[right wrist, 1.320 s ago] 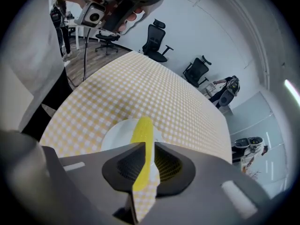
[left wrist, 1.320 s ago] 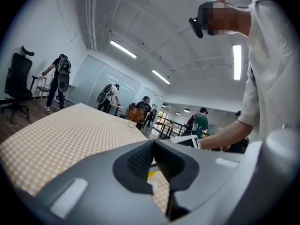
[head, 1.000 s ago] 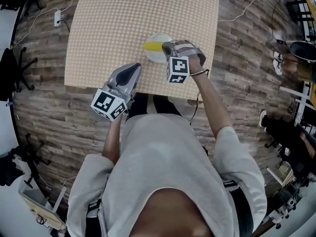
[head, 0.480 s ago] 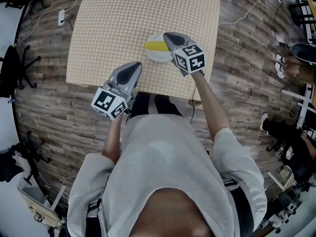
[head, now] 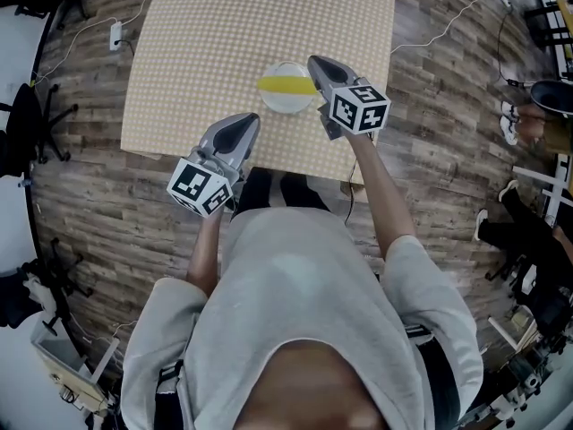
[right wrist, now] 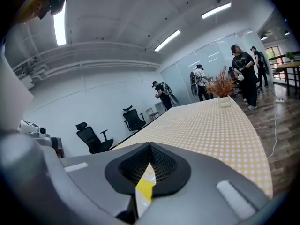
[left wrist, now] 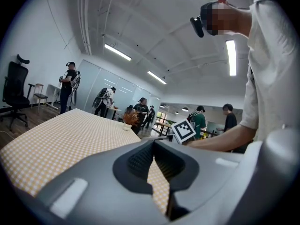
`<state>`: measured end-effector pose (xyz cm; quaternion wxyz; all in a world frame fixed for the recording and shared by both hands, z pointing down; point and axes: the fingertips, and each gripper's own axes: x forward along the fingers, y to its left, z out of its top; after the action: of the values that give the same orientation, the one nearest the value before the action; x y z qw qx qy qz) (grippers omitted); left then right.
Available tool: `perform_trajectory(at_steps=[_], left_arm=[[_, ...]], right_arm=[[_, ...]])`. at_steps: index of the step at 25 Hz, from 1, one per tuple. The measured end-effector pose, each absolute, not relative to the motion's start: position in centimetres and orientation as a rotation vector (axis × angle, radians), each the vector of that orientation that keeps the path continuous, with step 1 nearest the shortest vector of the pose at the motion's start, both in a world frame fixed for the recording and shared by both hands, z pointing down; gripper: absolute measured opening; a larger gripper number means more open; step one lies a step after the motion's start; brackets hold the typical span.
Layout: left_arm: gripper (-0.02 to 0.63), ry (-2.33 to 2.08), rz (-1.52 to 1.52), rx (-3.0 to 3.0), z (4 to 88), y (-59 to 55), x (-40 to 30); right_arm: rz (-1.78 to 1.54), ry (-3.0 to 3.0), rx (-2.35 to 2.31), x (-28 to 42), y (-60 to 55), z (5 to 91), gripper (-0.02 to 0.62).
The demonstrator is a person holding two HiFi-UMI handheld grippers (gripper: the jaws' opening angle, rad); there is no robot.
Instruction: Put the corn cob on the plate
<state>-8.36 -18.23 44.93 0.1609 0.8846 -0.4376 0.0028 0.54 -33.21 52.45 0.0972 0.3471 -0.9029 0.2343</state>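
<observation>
Lying on plate (head: 285, 104) near table (head: 224, 34) edge: corn cob (head: 285, 85)

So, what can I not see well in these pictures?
Corn cob: right gripper view, only a yellow sliver shows; the right gripper's own body hides the rest.
Plate: head view, right rim behind the right gripper.
Table: head view, far end cut off by the top edge.
</observation>
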Motion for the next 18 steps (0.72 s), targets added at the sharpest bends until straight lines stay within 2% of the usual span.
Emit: perform_trajectory(at_steps=[11, 18], left_arm=[[0.009, -1.262, -0.046, 2.639, 40.9, -16.4, -3.9], [0.009, -1.21, -0.071, 2.712, 39.4, -13.9, -3.2]], right_arm=[[0.461, -2.773, 1.114, 5.2, -27.3, 46.2, 0.0], [0.2, -2.786, 1.194, 6.9, -20.6, 41.2, 0.0]])
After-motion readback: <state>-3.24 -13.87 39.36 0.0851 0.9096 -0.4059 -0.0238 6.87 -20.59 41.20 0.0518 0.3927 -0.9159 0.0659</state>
